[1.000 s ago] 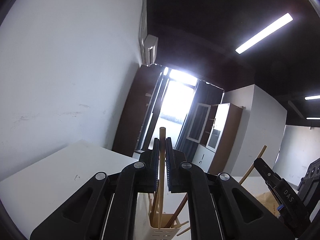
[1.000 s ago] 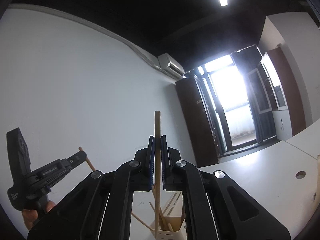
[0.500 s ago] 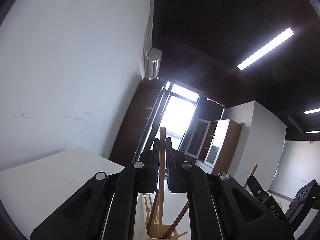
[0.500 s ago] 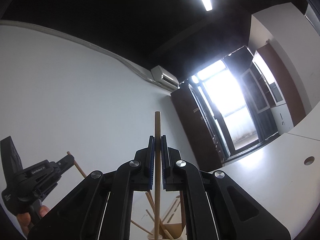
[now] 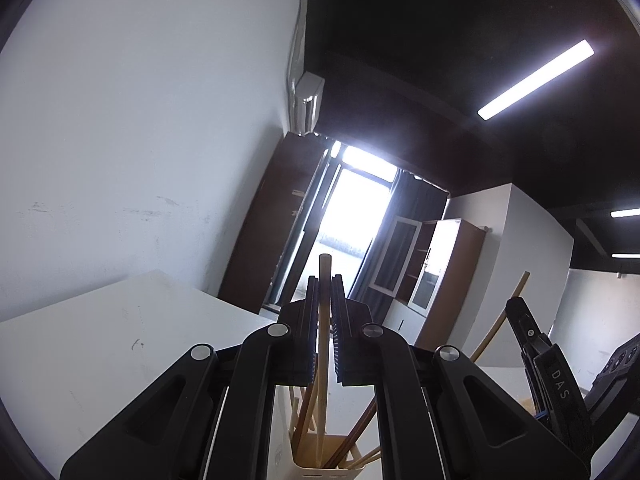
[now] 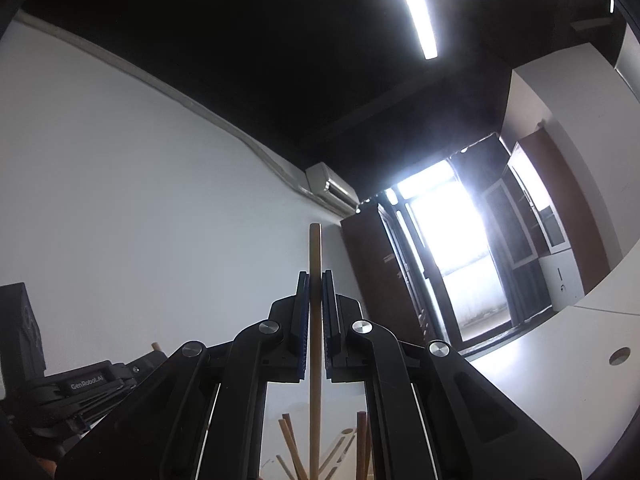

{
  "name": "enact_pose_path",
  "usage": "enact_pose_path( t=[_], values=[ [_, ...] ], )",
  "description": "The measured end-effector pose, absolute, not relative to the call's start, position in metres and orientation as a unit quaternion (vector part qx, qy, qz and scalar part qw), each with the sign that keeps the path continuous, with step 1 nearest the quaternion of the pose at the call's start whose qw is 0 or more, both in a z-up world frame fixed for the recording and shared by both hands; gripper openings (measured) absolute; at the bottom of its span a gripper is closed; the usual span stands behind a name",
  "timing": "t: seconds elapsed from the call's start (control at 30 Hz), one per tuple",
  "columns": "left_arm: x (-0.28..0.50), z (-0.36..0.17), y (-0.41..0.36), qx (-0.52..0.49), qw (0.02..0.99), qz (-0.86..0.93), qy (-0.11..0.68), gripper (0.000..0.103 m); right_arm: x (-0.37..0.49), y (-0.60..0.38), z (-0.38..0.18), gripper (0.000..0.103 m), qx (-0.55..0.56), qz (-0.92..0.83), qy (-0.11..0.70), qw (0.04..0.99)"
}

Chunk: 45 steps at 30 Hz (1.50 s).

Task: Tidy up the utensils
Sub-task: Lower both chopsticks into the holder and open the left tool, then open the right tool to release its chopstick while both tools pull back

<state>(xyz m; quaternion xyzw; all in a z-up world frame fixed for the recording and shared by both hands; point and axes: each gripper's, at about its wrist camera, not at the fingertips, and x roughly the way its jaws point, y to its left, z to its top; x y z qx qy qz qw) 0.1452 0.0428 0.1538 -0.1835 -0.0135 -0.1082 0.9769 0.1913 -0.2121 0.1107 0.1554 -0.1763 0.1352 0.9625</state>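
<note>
A wooden stick [image 5: 323,320] is pinched upright by the left gripper [image 5: 325,292] over the cream utensil holder [image 5: 320,470]. Another wooden handle [image 6: 315,320] is clamped by the right gripper [image 6: 316,292]. "DAS" and "GenRobot.AI" can be read on the gripper bodies.

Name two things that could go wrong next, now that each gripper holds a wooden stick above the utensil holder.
1. The holder already holds several slanted sticks; the left gripper's stick could jam against them.
2. The right gripper grips its stick near the top, so the long lower end may swing and miss the holder.
</note>
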Motion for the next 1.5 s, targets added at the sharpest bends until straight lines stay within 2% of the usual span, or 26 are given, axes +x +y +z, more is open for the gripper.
enact_pose_path(
  t=[0.23,0.4,0.6,0.77,0.9,1.5],
  values=[
    [0.146,0.153,0.033,-0.157,0.982,-0.105,0.004,0.006,0.211,-0.202,0.103,0.007,0.125,0.133,-0.137,0.974],
    [0.152,0.157,0.028,-0.135,0.985,-0.108,0.023,0.006,0.201,-0.19,0.11,0.007,0.087,0.149,-0.142,0.975],
    [0.172,0.15,0.019,-0.086,0.988,-0.096,0.083,0.006,0.226,-0.174,0.113,0.007,0.028,0.169,-0.054,0.984],
    [0.189,0.141,0.025,-0.091,0.98,-0.108,0.143,0.006,0.24,-0.182,0.114,0.007,0.046,0.174,-0.01,0.984],
    [0.194,0.14,0.032,-0.096,0.977,-0.111,0.157,0.006,0.243,-0.185,0.121,0.007,0.052,0.196,0.023,0.979],
    [0.21,0.15,0.034,-0.073,0.972,-0.118,0.19,0.007,0.229,-0.149,0.124,0.007,0.009,0.172,0.043,0.984]
  ],
)
